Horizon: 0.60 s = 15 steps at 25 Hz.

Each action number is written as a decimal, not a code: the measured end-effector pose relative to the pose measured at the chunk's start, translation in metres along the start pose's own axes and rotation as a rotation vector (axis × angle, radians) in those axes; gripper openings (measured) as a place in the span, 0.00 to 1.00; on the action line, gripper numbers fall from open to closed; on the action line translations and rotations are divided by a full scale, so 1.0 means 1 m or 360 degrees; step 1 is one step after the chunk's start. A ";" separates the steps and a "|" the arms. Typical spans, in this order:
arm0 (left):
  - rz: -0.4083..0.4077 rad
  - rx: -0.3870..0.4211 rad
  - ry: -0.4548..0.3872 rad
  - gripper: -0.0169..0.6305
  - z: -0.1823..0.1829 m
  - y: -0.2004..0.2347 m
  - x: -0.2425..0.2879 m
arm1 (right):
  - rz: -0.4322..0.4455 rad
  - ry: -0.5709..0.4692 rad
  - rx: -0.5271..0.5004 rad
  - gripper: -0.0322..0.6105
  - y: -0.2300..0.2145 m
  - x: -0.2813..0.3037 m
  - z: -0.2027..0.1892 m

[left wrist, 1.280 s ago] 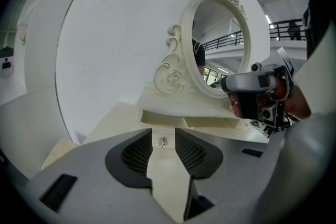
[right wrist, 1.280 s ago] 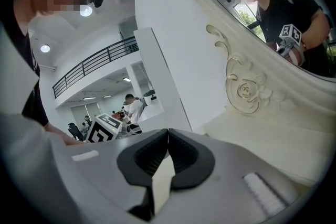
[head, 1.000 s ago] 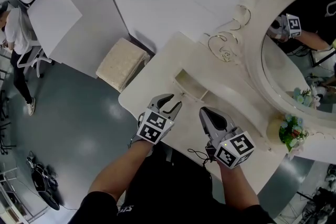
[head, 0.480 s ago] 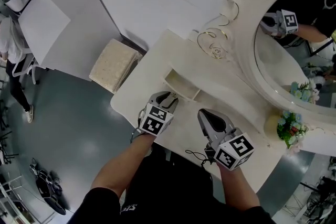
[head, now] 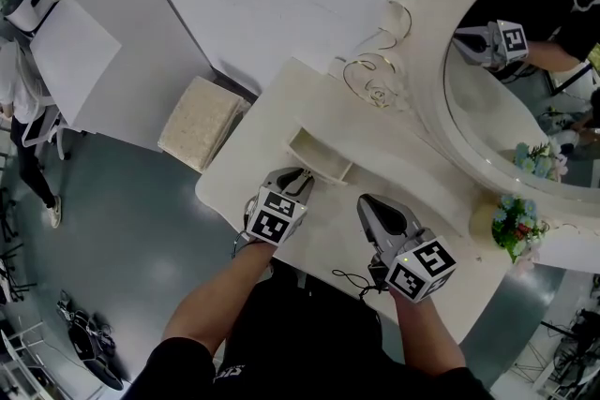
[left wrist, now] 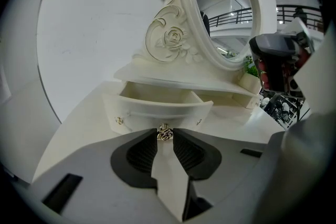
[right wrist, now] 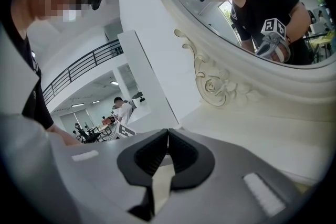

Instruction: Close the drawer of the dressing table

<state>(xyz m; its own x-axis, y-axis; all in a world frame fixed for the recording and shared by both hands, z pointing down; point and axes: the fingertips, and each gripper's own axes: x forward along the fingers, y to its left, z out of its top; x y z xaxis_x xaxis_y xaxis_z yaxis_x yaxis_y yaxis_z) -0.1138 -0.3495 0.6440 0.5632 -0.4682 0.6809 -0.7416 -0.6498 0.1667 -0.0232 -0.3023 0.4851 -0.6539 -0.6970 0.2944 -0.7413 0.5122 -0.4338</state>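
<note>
**Left tongs on the knob of the open drawer**

The drawer [head: 319, 155] of the cream dressing table [head: 417, 150] stands pulled out from the low shelf under the oval mirror [head: 506, 108]. It juts over the back left part of the worktop [head: 328, 234], and its hollow shows from above in the head view.

The left tongs [head: 302, 175] point down and forward at the curved front of the drawer. In the left gripper view, the small gold knob [left wrist: 165, 132] at the middle of that front sits right between the two tips. The jaws have just been closing, and each ribbed pad now touches one side of the knob, so the tongs grip it. Two smaller gold studs [left wrist: 120, 121] sit near the ends of the drawer front, clear of the tongs.

The right tongs [head: 367, 200] are held over the worktop just to the right of the left pair, apart from the drawer and pointing toward the mirror frame. In the right gripper view their tips are pressed together, fully closed.

A carved rose scroll [left wrist: 173, 39] rises beside the mirror, above the drawer. A small pot of flowers [head: 516, 222] stands on the worktop at the right, below the mirror's rim. The mirror reflects the person's arm and one marker cube. On the grey floor to the left of the table is a pale cushioned stool [head: 199, 119], and another person [head: 23, 108] stands at the far left edge.
</note>
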 end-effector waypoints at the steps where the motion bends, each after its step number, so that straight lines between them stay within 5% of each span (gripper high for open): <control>1: 0.0000 0.0001 -0.0004 0.18 0.002 0.000 -0.001 | 0.0003 -0.0002 0.0004 0.07 0.000 0.000 0.000; 15: -0.0020 0.0022 -0.0007 0.18 0.021 0.003 0.007 | 0.0005 -0.0006 0.0044 0.07 -0.007 -0.003 -0.004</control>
<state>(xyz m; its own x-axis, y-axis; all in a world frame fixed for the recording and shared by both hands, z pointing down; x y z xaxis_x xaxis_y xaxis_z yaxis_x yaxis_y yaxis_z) -0.1045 -0.3671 0.6343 0.5738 -0.4625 0.6759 -0.7295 -0.6637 0.1651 -0.0172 -0.3021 0.4904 -0.6555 -0.6974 0.2899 -0.7349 0.5004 -0.4578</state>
